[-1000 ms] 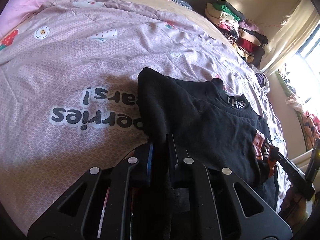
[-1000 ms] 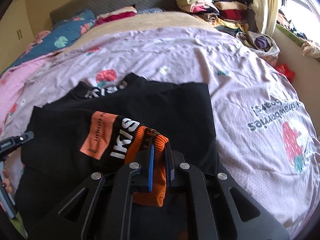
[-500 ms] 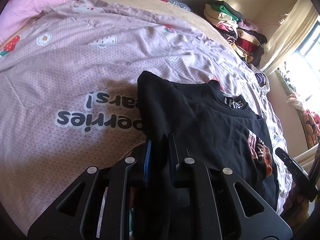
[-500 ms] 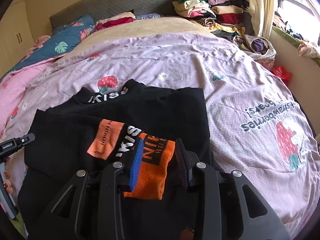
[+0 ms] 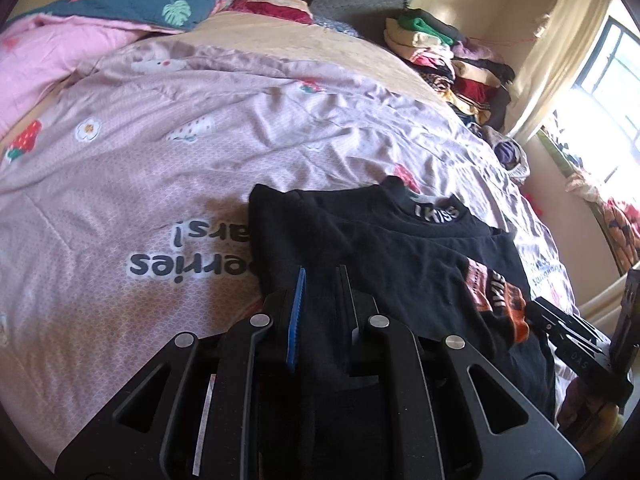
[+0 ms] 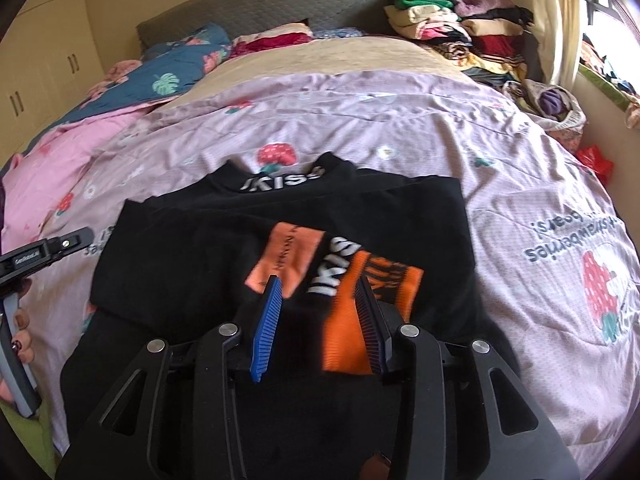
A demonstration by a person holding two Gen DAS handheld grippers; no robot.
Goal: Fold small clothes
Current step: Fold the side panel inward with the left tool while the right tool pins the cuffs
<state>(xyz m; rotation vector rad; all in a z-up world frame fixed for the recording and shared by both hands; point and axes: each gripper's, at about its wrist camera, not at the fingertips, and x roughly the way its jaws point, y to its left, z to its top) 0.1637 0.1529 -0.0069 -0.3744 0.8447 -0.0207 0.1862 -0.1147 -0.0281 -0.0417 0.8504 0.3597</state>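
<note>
A black top (image 6: 224, 248) with a white "IKISS" collar and an orange cuff (image 6: 372, 312) lies flat on the pink bedspread (image 6: 400, 128), its sleeves folded across the body. It also shows in the left wrist view (image 5: 392, 256). My right gripper (image 6: 318, 292) is open above the orange cuff and holds nothing. My left gripper (image 5: 320, 280) stands partly open over the top's left edge, the black cloth loose between the jaws. Each gripper shows at the edge of the other's view.
A stack of folded clothes (image 6: 452, 28) sits at the head of the bed on the right. A blue leaf-print quilt (image 6: 176, 68) and a pink blanket (image 5: 48, 52) lie at the left. A window (image 5: 608, 68) is to the right. Bare bedspread surrounds the top.
Both grippers have opened and let go of the top: the right one released the orange cuff, the left one the black edge. Both have pulled back and up a little.
</note>
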